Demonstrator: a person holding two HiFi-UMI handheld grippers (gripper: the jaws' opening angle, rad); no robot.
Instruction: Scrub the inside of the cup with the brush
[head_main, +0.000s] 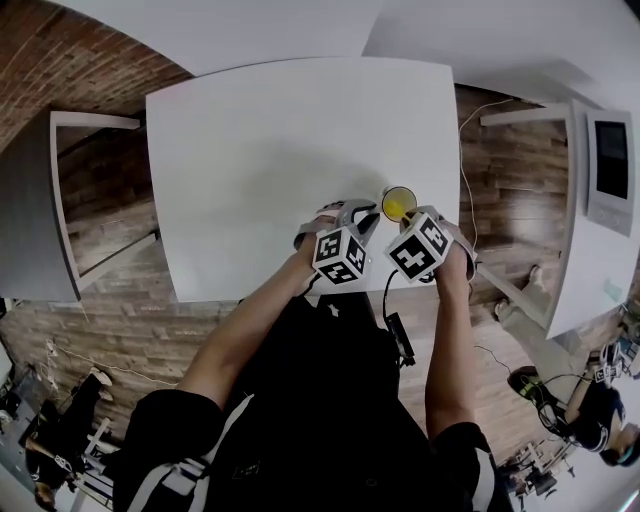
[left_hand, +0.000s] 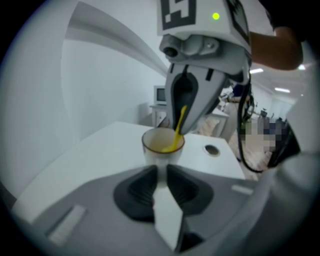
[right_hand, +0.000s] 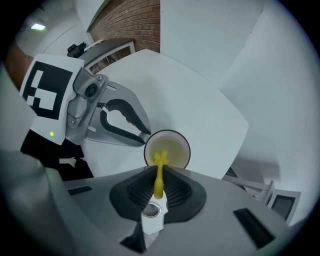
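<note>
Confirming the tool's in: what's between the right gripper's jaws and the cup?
The yellow brush: the right gripper clamps its handle, and its head reaches down inside the cup. The right gripper view shows this.

White bench (head_main: 260, 150), rounded corners, one round cable hole (left_hand: 212, 149) in its top near an edge. Floor (head_main: 520, 180) of dark wood planks; a thin cable (head_main: 465, 185) trails over it right of the bench. Brick wall (right_hand: 132, 20) on one side, plain white wall (head_main: 480, 30) beyond the bench. White open shelf frame (head_main: 95, 120) to the left. White cabinet (head_main: 585, 260) with a dark screen (head_main: 611, 158) to the right. Ceiling strip lights (left_hand: 281, 90) lit.
</note>
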